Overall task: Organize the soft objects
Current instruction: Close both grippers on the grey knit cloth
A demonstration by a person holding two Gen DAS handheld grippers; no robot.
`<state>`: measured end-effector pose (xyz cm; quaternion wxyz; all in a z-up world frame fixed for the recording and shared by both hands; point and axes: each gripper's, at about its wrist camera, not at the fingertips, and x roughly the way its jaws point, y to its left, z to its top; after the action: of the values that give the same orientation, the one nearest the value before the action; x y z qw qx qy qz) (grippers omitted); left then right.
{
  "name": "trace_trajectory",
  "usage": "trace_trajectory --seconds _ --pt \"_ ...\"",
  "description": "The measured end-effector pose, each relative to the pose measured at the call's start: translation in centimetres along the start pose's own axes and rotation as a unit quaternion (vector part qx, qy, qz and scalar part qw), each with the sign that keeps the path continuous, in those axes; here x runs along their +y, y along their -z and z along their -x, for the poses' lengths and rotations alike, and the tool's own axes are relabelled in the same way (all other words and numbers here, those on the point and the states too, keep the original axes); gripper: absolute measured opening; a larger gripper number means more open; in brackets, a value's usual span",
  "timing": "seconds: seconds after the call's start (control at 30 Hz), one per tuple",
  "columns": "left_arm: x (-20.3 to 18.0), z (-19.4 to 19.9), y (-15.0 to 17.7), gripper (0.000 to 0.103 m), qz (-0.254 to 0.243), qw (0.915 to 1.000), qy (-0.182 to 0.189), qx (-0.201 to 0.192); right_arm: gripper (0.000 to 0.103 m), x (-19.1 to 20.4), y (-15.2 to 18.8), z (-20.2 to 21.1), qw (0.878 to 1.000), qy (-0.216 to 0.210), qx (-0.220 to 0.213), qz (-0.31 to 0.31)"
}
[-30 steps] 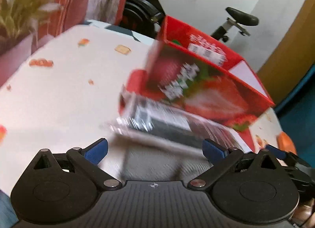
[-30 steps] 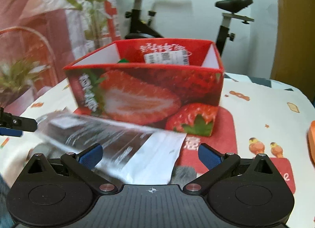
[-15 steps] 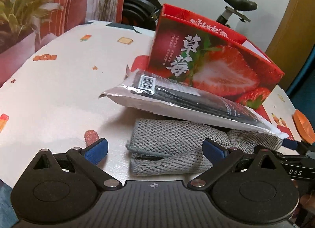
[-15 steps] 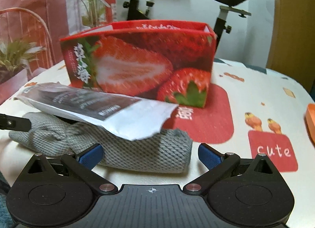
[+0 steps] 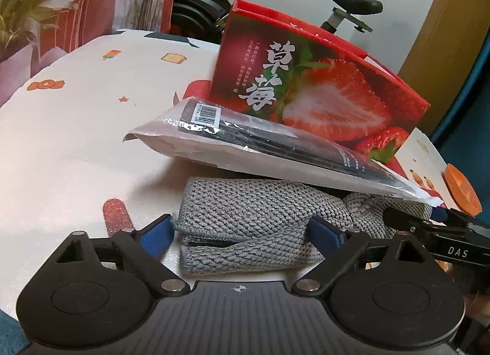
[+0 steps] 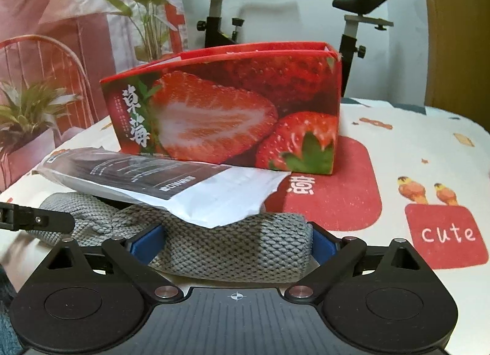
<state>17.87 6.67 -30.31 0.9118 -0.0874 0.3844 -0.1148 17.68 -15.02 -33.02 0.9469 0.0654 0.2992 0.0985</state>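
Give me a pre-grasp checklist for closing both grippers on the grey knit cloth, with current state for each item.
1. Left gripper straddles one end of the grey knit cloth: ok; its jaws have just been closing.
2. Right gripper straddles the other end: ok; its jaws have also just been closing.
3. Pads pressing on the cloth: cannot tell; they sit at its edges.
4. Cloth free of load: not ok; the plastic package lies across its top.
5. Package stable if the cloth is lifted: cannot tell; it tilts toward the strawberry box.
6. Grippers clear of each other: ok; each one's tip shows apart from the other.
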Motion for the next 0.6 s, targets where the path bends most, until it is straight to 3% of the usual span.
trace_trajectory --seconds 0.07,0.17,0.4,0.53,0.6 --pt "0.0 0.0 0.1 0.080 0.002 1.0000 -0.005 -0.004 0.093 -0.1 0.2 -0.2 1.000 -0.003 0.002 -0.004" --pt "-0.1 0.1 0.3 0.070 -0.003 0.9999 -0.003 -0.010 0.086 0.0 0.4 -0.5 1.000 -0.012 0.001 0.003" --pt "0.2 0.0 0.0 0.062 0.005 0.9999 0.013 -0.002 0.074 0.0 0.4 -0.4 1.000 -0.029 0.004 0.002" --pt "-0.1 0.1 -0.1 0.043 0.004 0.9996 0.025 0.010 0.073 -0.2 0.3 -0.5 0.999 -0.033 0.012 -0.005" --pt "-0.8 0.3 -0.2 0.039 -0.011 0.9995 0.020 0.020 0.069 -0.1 0.1 -0.3 0.999 -0.029 0.023 -0.013"
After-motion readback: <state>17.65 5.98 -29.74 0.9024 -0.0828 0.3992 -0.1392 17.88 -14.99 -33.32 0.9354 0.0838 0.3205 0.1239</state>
